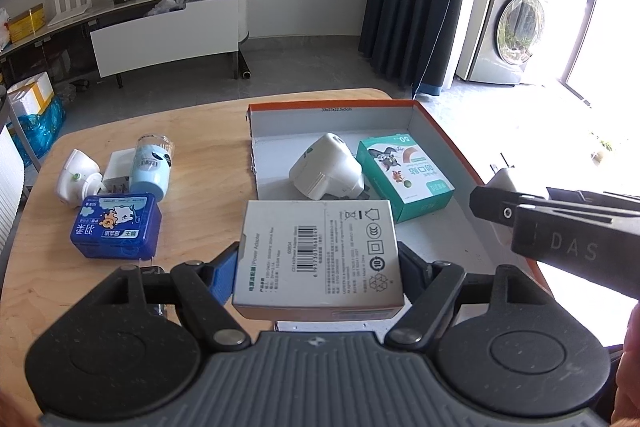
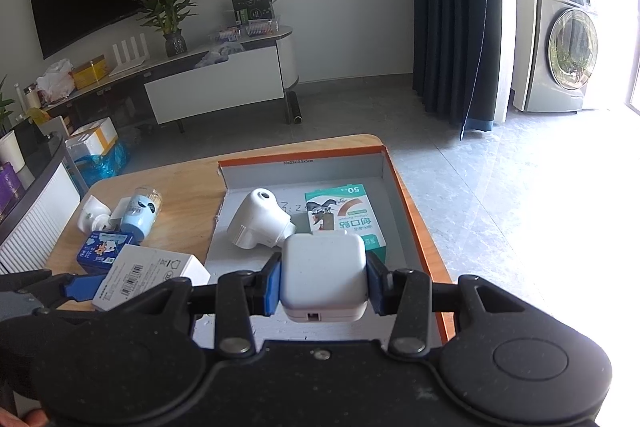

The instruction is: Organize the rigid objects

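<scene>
Left claw [image 1: 318, 259] is clamped on a white power adapter box [image 1: 320, 255], blue pads on both sides, barcode face up, held over the near edge of the orange tray box [image 1: 444, 131]. Right claw [image 2: 323, 281] is closed narrow on a white charger cube [image 2: 323, 275], port facing the camera, also held over the tray's near end.

Step in hand, my read: both loads are mid-delivery into the tray, not yet set down. Already in the tray: a white angled plug device [image 1: 326, 169] and, just beside it on the right, a green plaster box [image 1: 404, 179].

Next move calls for lowering each load onto bare tray floor in front of those two, then opening the claws. The claws sit close together, so go one at a time to avoid a clash. Free floor is at the near end.

Still on the tabletop [image 1: 192, 131] at left: blue tin [image 1: 116, 227], light-blue jar [image 1: 154, 165], a second white plug device [image 1: 74, 177] and a small white block [image 1: 120, 167], bunched together.

Legible text: adapter box reads "Power Adapter" plus barcode and recycling marks. Plaster box shows "50" and Chinese characters. The tray's far wall carries a dimension print, too small to trust. Right claw body shows "DAS" in the left view.
</scene>
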Motion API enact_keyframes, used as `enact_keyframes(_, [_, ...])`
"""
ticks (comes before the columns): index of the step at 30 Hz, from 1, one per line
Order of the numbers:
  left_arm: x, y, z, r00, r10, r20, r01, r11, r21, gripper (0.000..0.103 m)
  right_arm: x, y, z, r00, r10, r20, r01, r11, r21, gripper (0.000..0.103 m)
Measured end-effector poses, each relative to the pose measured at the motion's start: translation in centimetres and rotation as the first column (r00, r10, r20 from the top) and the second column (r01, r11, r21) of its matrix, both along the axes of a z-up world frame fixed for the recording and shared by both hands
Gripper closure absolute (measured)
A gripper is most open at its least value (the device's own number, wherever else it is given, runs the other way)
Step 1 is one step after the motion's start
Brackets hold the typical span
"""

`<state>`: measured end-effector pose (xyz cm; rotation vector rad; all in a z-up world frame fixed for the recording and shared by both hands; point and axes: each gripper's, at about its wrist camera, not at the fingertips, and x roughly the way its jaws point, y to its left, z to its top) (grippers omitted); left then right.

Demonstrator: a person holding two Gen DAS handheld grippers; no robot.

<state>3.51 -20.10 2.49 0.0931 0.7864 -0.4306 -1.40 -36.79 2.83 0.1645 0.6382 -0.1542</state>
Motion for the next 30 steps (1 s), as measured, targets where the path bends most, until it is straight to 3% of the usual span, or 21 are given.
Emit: enact_keyframes(30, [1.4,-3.0,-1.3,0.997,-0.056,-0.045,0.057,0.998,0.012,0.024,3.0,-2.5,-0.7,0.999,0.004,-0.041,-0.005,1.0,-0.01,0.052])
